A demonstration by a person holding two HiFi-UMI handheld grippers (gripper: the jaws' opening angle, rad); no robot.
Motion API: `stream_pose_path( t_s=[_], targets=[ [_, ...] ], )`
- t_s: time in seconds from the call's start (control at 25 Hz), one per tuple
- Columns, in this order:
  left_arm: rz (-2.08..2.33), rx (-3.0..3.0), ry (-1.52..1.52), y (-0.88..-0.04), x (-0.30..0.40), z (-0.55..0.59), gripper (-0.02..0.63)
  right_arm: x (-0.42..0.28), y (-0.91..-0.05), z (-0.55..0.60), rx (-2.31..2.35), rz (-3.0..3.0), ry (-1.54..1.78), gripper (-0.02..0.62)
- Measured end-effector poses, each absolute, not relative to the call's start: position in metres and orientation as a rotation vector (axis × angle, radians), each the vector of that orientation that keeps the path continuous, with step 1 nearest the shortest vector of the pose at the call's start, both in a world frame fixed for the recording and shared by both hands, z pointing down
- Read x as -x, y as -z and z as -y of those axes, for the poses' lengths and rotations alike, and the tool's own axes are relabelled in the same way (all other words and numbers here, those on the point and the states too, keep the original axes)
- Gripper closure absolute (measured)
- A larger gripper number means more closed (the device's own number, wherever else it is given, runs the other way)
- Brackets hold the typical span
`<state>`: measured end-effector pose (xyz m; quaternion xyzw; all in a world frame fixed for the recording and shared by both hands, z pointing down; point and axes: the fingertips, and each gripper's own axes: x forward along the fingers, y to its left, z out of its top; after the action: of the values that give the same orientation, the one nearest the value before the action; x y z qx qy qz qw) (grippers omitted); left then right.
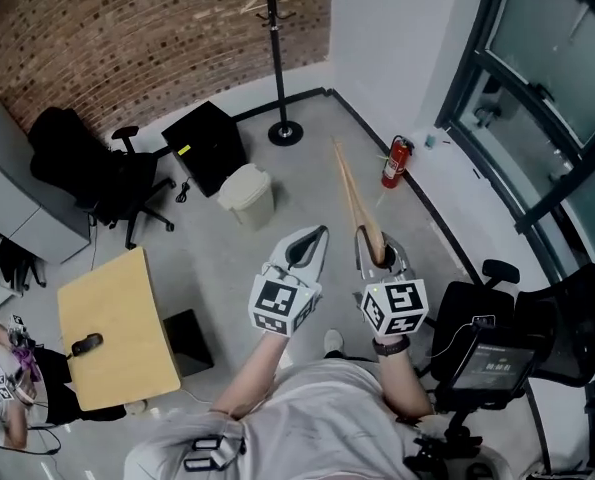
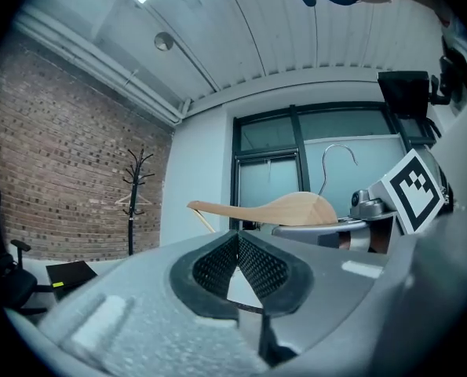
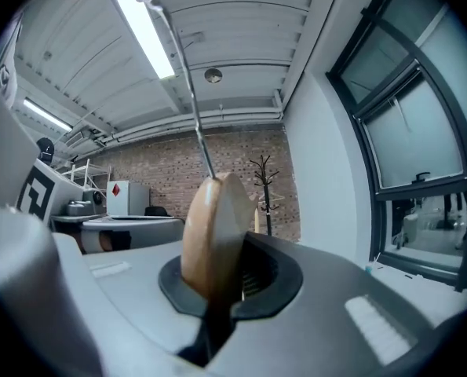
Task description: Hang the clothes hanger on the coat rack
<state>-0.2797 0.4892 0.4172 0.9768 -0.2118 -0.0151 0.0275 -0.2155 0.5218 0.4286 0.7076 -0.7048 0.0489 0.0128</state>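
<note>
**Coat rack** (image 1: 275, 63): a black pole on a round foot, standing at the far end of the floor against the brick wall (image 1: 127, 28). It is well apart from the person. A pale second hanger (image 1: 268, 1) is already hanging near its top, so the prongs are probably where this one goes.

**Office chair** (image 1: 97, 173): black, sitting at the left and out of the way ahead.

**Bench** (image 1: 112, 308): a light wooden top to the person's left, carrying a small dark item (image 1: 86, 344).

**Bin** (image 1: 247, 196): pale, standing on the floor between the person and the rack.

**Clothes hanger** (image 1: 355, 196): wooden, being carried in mid-air in front of the person, not yet at the rack. Its long axis is lying about level. The arm that shows is pointing away from the person, towards the far wall. Its wire hook (image 3: 187, 93) is rising straight up, which seems meant to keep it ready for dropping over a prong.

**Right hand-held gripper** (image 3: 227, 267): its jaws are clamping the thick middle of the hanger, just below the hook's root. That is likely for balance and a steady hook.

**Left hand-held gripper** (image 2: 237, 240): travelling just beside the right one, its pads meeting with nothing between them, apparently spare.

**Fire extinguisher** (image 1: 395, 162): red, standing by the right wall.
</note>
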Motion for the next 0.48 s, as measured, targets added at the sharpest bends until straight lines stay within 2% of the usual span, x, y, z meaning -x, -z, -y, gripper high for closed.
stream_pose_path(
  t_s=[0.2, 0.36, 0.48],
  targets=[
    [0.654, -3.052, 0.07, -0.412, 0.212, -0.453, 0.604, 0.148, -0.426, -0.496, -2.215, 2.146, -0.101, 0.591],
    [0.858, -3.023, 0.05, -0.427, 0.207, -0.408, 0.604, 0.117, -0.434, -0.491, -2.154, 1.97, 0.08, 0.591],
    [0.827, -2.95, -0.041, -0.441, 0.194, -0.397, 0.604, 0.101, -0.451, -0.481, -2.172, 2.018, -0.03, 0.591]
  ],
)
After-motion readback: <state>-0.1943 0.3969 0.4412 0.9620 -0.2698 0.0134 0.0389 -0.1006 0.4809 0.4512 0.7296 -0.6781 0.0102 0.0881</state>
